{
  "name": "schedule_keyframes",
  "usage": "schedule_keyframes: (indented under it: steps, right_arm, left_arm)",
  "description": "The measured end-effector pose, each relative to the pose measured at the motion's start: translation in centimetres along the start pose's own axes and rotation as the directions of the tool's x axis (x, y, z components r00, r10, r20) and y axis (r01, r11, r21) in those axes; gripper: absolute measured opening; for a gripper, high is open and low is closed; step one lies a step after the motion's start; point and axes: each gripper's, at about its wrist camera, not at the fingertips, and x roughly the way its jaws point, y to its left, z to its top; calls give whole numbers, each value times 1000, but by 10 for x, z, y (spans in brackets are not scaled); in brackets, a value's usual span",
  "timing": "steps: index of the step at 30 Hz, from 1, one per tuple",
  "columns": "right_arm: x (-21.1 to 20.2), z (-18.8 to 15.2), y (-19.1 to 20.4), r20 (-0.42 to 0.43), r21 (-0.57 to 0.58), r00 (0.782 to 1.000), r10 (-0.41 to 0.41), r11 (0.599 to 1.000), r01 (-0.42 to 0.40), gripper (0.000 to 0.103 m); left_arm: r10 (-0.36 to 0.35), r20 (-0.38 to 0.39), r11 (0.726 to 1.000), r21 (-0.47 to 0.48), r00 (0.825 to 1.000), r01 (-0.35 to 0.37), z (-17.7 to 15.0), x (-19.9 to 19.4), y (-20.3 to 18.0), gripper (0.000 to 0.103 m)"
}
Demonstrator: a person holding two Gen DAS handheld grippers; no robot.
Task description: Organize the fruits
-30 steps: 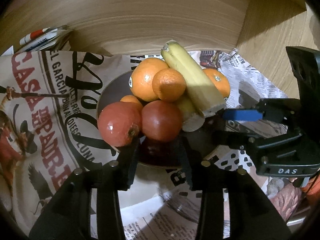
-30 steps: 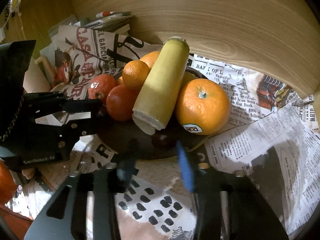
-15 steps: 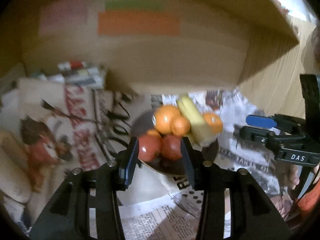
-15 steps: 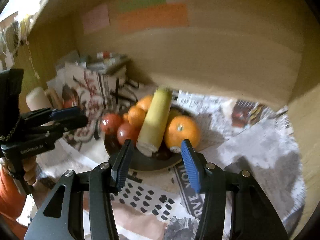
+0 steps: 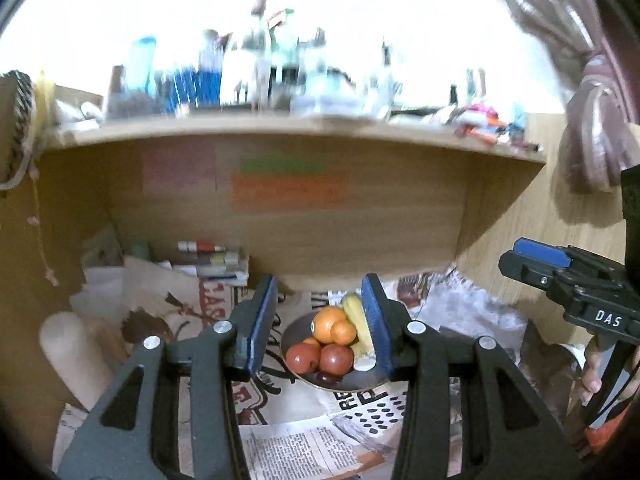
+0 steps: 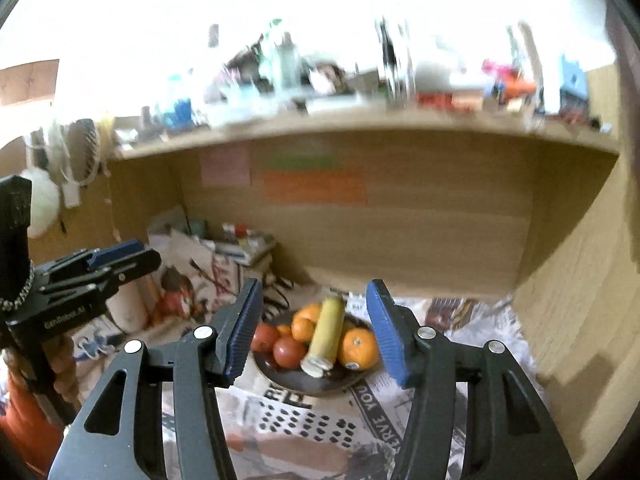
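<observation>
Both claws are released and carry nothing. The left claw (image 5: 320, 324) holds its jaws parted, and the right claw (image 6: 316, 330) stands parted somewhat wider.

Directly ahead of both claws, and below them, the dark plate (image 6: 288, 378) rests on the newspaper-covered counter (image 6: 304, 420), inside the wooden alcove. All the fruit sits heaped on this plate.

Nearest the left claw lie two red fruits (image 5: 320, 358), side by side at the plate's near edge. Behind them sit the oranges (image 5: 332, 324).

The banana (image 6: 326, 336) lies with its long axis running away from the claws, its cut end toward them and its tip toward the back wall (image 6: 400, 232). In the right wrist view it sits on the claw's centre line; in the left wrist view it is half hidden behind the right-hand jaw. A large orange (image 6: 358, 348) rests just right of the banana.

Judgement: the right claw is better aligned for the banana, and its jaws already straddle the banana's short width.
</observation>
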Motion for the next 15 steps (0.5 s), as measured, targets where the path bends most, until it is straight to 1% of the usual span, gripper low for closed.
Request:
schedule_keyframes:
  steps: [4, 6, 7, 8, 10, 12, 14, 15]
  right_arm:
    - [-31, 4, 12, 73, 14, 997, -10, 1000, 9, 64]
    - [-45, 5, 18, 102, 10, 994, -27, 1000, 26, 65]
    - [-50, 5, 21, 110, 7, 993, -32, 999, 32, 66]
    - [-55, 4, 23, 117, 7, 992, -36, 999, 35, 68]
    - [-63, 2, 26, 129, 13, 991, -45, 999, 44, 81]
    - [-70, -1, 29, 145, 24, 987, -67, 998, 64, 87]
    - [-77, -3, 31, 158, 27, 985, -76, 997, 73, 91]
    - [-79, -4, 31, 162, 29, 984, -80, 997, 76, 97]
  left_arm:
    - [15, 69, 1000, 4, 998, -15, 5, -37, -7, 57]
    - [28, 95, 1000, 6, 995, -28, 6, -51, -10, 60]
    - [35, 106, 999, 8, 994, -36, 7, -58, -11, 63]
    - [40, 113, 999, 6, 993, -41, 7, -63, -12, 69]
    - [50, 131, 999, 1, 990, -51, 6, -76, -15, 74]
    - [64, 145, 998, 6, 987, -65, 4, -85, -18, 78]
    - [76, 155, 997, 9, 985, -78, 1, -92, -21, 86]
    - [80, 158, 997, 10, 984, -82, 0, -95, -22, 88]
